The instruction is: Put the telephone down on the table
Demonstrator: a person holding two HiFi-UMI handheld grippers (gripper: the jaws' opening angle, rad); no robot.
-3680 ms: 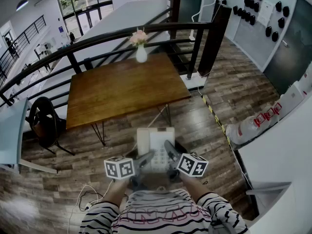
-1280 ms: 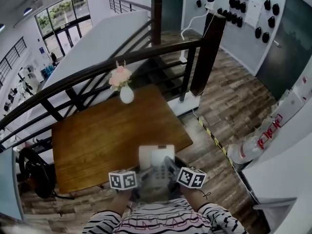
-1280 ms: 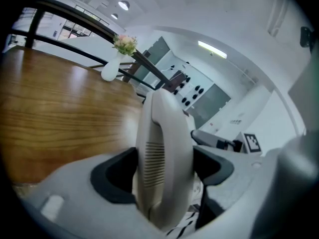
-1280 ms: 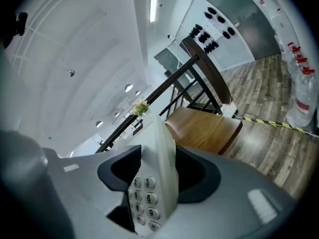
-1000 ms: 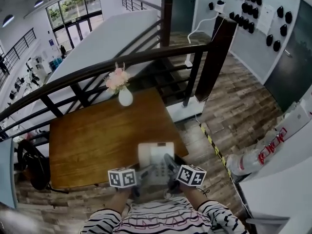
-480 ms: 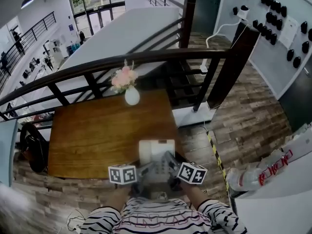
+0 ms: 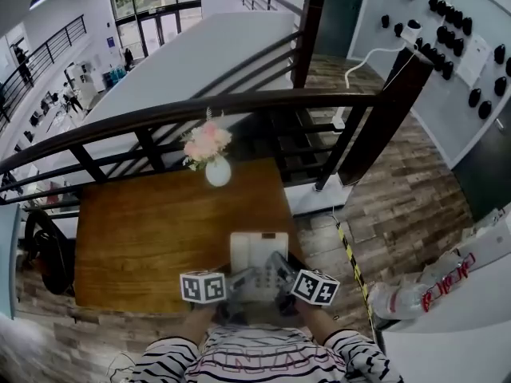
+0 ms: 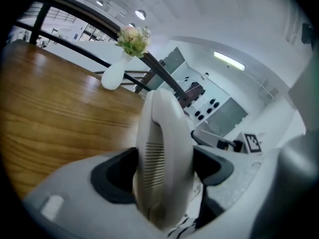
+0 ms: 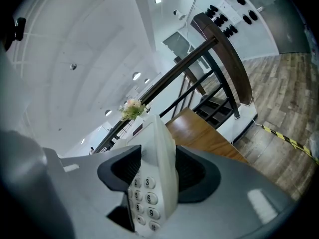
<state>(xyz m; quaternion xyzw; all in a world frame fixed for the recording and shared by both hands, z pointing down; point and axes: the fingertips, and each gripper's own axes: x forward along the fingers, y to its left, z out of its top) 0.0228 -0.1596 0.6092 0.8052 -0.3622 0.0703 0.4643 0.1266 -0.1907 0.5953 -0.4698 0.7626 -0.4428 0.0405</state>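
Both grippers carry the telephone (image 7: 257,251) together. The left gripper (image 8: 164,169) has its jaws clamped on the handset side, and the right gripper (image 9: 155,176) has its jaws clamped on the keypad edge. From the head view, the telephone sits over the near right edge of the wooden worktop (image 7: 136,238). A white vase of flowers (image 7: 217,171) stands at the far edge, well apart from it.
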